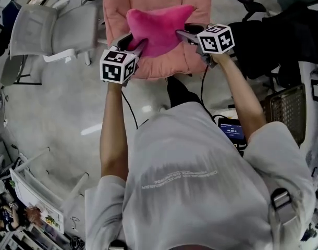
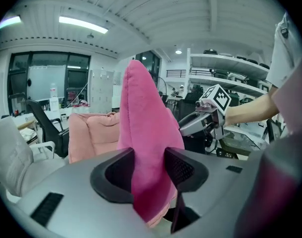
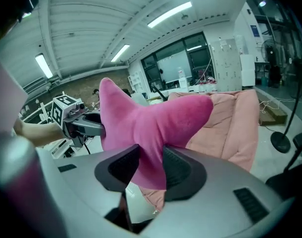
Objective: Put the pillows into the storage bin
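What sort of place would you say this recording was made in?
Probably an open-plan office or lab workspace: a black office chair, white storage shelves loaded with gear, and ceiling strip lights.

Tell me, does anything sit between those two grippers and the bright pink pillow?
Nothing visible does. The left gripper and the right gripper each pinch the pink pillow by opposite edges, above the pale pink cushion.
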Tool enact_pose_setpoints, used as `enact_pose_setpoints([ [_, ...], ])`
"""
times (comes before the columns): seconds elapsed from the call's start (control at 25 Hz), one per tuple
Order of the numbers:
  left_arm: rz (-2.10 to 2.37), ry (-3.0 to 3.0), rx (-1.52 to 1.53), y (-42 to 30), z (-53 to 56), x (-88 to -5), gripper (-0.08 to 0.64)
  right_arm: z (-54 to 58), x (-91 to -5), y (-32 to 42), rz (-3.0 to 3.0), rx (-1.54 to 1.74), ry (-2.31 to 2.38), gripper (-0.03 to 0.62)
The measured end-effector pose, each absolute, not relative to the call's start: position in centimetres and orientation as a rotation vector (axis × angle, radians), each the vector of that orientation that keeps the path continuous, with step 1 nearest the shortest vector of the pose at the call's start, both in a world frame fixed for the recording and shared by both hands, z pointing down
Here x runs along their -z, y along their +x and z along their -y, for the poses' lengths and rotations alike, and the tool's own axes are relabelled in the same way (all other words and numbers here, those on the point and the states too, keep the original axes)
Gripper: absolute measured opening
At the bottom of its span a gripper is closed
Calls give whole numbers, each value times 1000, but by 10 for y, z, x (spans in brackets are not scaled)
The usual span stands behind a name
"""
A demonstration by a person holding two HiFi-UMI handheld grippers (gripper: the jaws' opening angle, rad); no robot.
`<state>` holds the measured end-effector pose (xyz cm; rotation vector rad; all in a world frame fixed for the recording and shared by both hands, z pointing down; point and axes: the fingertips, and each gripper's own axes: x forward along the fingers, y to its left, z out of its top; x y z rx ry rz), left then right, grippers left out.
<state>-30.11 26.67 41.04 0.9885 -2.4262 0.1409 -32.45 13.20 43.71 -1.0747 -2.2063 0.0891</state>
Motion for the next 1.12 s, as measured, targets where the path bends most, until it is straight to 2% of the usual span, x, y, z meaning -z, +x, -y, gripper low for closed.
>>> enact_pose_setpoints([
  [0.24, 2356, 1156, -141, -246, -240, -406, 204, -103, -431, -251, 2278, -168, -927, 163],
  [0.72, 2055, 1605, -208, -168, -86, -420, 204, 43, -440, -119, 2391, -322, -455, 161],
  [1.12, 1652, 2020, -334, -4, 108, -431, 206, 204, -449, 95, 2449, -519, 72, 161],
])
